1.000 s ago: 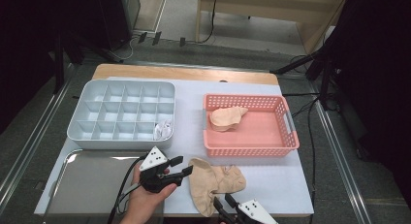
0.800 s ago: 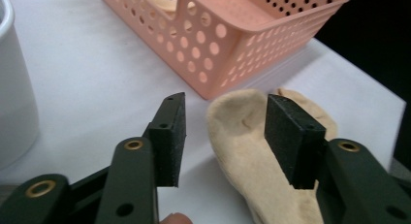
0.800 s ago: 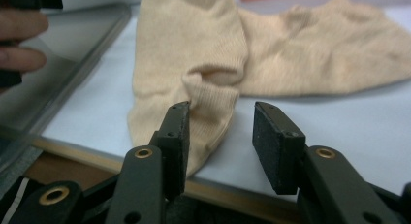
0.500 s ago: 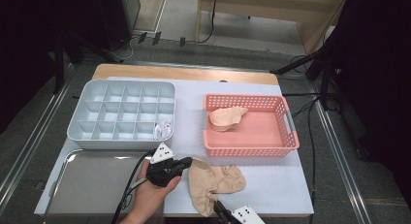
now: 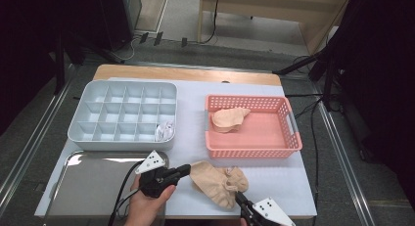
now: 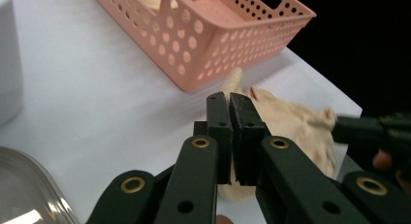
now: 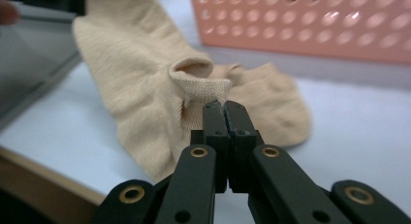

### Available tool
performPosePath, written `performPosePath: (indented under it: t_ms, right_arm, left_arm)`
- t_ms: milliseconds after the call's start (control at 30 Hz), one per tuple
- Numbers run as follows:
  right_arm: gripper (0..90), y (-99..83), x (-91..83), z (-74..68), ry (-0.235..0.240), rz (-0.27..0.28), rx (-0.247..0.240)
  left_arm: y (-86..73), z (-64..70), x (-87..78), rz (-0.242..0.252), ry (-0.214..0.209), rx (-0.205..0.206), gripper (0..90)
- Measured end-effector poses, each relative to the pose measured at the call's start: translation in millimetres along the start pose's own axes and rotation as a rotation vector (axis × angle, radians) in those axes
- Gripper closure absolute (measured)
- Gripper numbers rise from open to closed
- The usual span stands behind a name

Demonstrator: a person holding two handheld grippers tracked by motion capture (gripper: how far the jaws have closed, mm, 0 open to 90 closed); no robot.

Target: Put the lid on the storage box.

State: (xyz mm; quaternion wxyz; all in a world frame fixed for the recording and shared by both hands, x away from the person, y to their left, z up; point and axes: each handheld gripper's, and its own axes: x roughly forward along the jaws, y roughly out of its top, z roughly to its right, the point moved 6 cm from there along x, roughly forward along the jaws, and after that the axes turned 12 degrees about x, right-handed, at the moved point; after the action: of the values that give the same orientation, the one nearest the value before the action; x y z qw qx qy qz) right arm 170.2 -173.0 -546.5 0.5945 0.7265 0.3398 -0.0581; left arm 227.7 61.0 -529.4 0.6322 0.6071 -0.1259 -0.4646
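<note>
Grey floor [image 5: 186,25] w/ cables [image 5: 215,15] — wooden furniture [image 5: 274,11] behind, dim room.

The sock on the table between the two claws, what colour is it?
The sock is plain beige with a ribbed cuff; the right gripper view shows it best.

The sock [image 5: 218,184] lies on the table [image 5: 191,133] before the basket [image 5: 293,133], right of the tray [image 5: 88,187], which lies before the organizer [image 5: 122,113].

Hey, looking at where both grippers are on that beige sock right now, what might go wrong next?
The right gripper pinches just the cuff edge of the beige sock, so it might slip free. The left gripper also grips the sock; pulling apart could stretch it. The sock lies near the table edge and might drop off.
</note>
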Motion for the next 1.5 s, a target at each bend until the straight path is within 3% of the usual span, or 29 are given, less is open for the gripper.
performPosePath:
  t_ms: [100, 267, 333, 533, 767, 1033, 1233, 1267, 1367, 1433, 1500]
  right_arm:
    - [90.0, 6.0, 4.3, 10.5, -0.025, 0.005, -0.036]
    - [89.4, 6.8, 16.6, 23.1, -0.026, -0.03, -0.003]
    - [83.8, 6.0, 19.7, 24.1, -0.013, -0.046, -0.004]
    - [79.3, 8.6, 15.5, 28.1, -0.007, -0.018, 0.051]
    - [74.0, 1.8, 4.1, 37.4, -0.024, 0.003, 0.129]
    - [70.0, -9.4, -0.4, 39.7, 0.001, 0.007, 0.204]
    - [65.0, -20.1, 6.1, 31.9, -0.006, -0.005, 0.221]
    - [66.6, -21.5, 6.5, 28.9, -0.016, 0.004, 0.216]
    - [74.0, -23.0, 7.8, 25.5, -0.022, 0.005, 0.203]
    - [84.6, -24.3, 9.4, 21.9, -0.013, -0.007, 0.19]
    - [88.2, -24.4, 10.2, 19.7, -0.013, -0.021, 0.178]
  left_arm:
    - [-6.8, 1.7, 0.1, -0.023, 0.014, 0.0, 88.3]
    - [-16.7, -0.7, -2.6, -0.06, 0.021, -0.005, 86.1]
    - [-18.4, -2.8, -3.5, -0.06, 0.022, -0.01, 81.6]
    - [-15.8, -3.1, -2.9, -0.055, 0.022, -0.004, 71.2]
    - [-8.9, 2.3, 10.0, -0.064, 0.025, 0.028, 65.1]
    - [-3.2, 10.4, 26.1, -0.074, 0.026, 0.06, 59.6]
    - [-2.4, 14.7, 37.8, -0.095, 0.053, 0.104, 66.2]
    - [-3.2, 13.3, 39.9, -0.104, 0.074, 0.101, 70.9]
    - [-3.9, 11.3, 40.6, -0.111, 0.07, 0.087, 87.1]
    - [-3.2, 12.0, 37.4, -0.102, 0.055, 0.102, 90.0]
    - [-2.3, 13.2, 34.7, -0.093, 0.046, 0.107, 90.0]
